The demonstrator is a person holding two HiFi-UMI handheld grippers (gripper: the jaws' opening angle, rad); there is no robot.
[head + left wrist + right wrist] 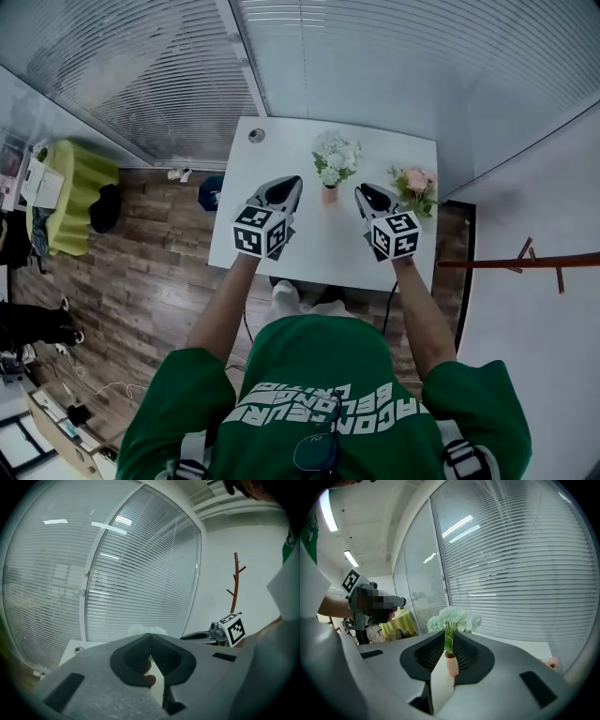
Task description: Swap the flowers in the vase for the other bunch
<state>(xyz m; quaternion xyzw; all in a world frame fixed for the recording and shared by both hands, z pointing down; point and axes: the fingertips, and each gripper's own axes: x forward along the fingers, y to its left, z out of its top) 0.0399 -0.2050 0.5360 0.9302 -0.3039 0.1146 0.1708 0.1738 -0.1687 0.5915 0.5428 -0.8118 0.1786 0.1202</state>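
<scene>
White-flowered bunch (pixel 336 157) standing upright in the small pink vase (pixel 330 194) on the white table (pixel 272 150), dead ahead between both tools. The right gripper (pixel 361 191), jaws a crack apart and empty, sights straight along its stems. The left gripper (pixel 297 182) is pinched closed on nothing. The pink bunch (pixel 415 186) lies just beyond the right one.

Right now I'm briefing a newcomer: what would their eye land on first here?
The white flowers in the small pink vase, mid-table. Then the pink bunch at the table's right edge, and the left gripper and right gripper held either side of the vase.
</scene>
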